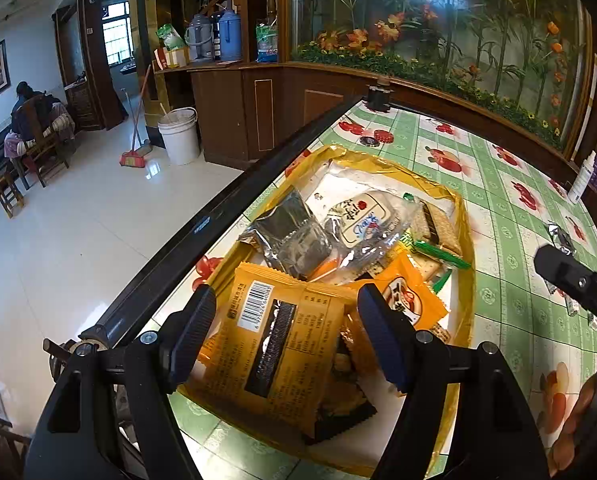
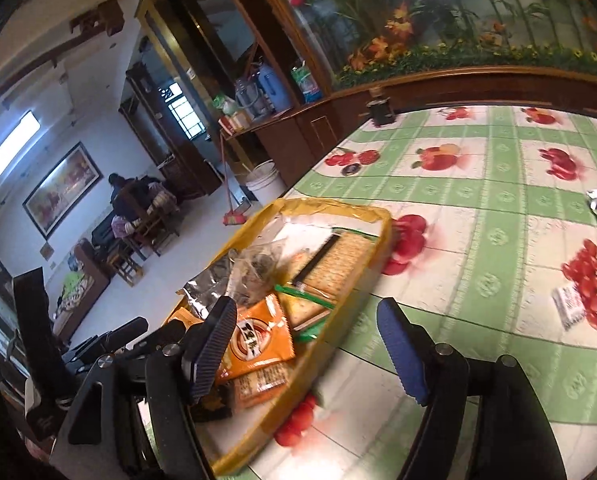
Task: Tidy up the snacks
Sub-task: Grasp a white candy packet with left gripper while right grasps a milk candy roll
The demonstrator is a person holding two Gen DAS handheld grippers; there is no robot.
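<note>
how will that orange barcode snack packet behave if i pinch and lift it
The orange barcode packet looks like thin crinkly film, so it probably flexes and sags. Likely light for its size. Its glossy wrapper may slip between the left tool's open fingers, and it overlaps a dark packet that might shift.

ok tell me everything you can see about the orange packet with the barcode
The orange packet is a flat, sealed, glossy wrapper with crimped ends, lying back side up: white barcode label, a dark printed strip and small print. It rests near the front of the yellow tray, on top of other snacks, partly covering a dark-edged packet. The left tongs hang open, one finger on each side; contact is unclear.
</note>
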